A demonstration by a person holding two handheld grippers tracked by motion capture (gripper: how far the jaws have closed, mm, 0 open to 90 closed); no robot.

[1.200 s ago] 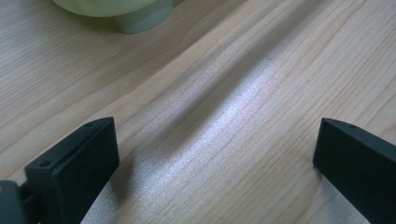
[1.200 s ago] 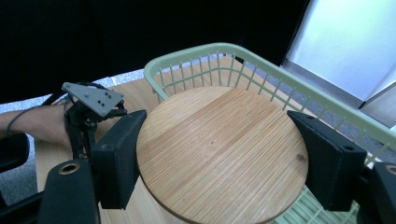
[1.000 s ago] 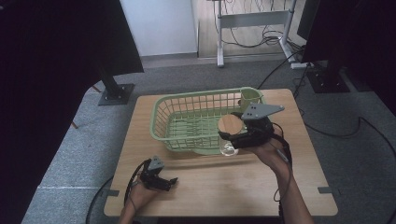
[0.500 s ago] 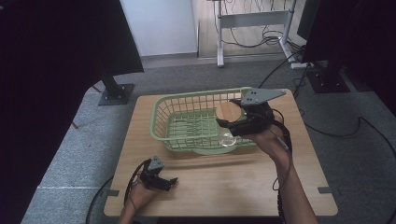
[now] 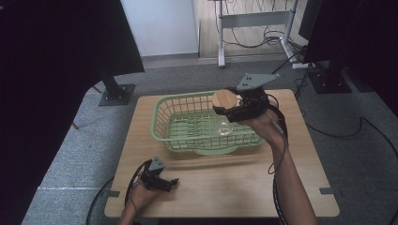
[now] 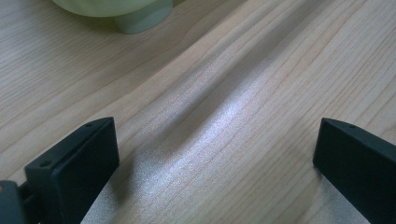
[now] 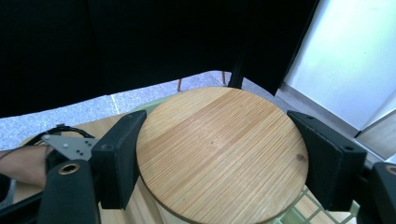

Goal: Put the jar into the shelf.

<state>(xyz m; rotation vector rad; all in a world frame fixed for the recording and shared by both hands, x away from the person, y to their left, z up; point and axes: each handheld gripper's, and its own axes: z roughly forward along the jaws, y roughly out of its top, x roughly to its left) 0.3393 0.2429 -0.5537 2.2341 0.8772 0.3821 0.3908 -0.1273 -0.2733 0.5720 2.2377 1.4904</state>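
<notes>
Left gripper (image 5: 170, 183): resting on the desk (image 5: 234, 183) near its front left corner, jaws spread, nothing between them.
Basket (image 5: 162, 123): green, at the desk's back edge, centre.
Right gripper (image 5: 220, 108): above the basket's right end, pinching the lid.
Lid (image 7: 222, 154): round wooden disc on a clear jar (image 5: 224, 126), clamped at both edges.

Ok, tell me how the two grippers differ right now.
The right gripper is shut on a round wooden lid, raised over the green basket; the left gripper is open, empty and low over the table. Both have black jaws.
</notes>
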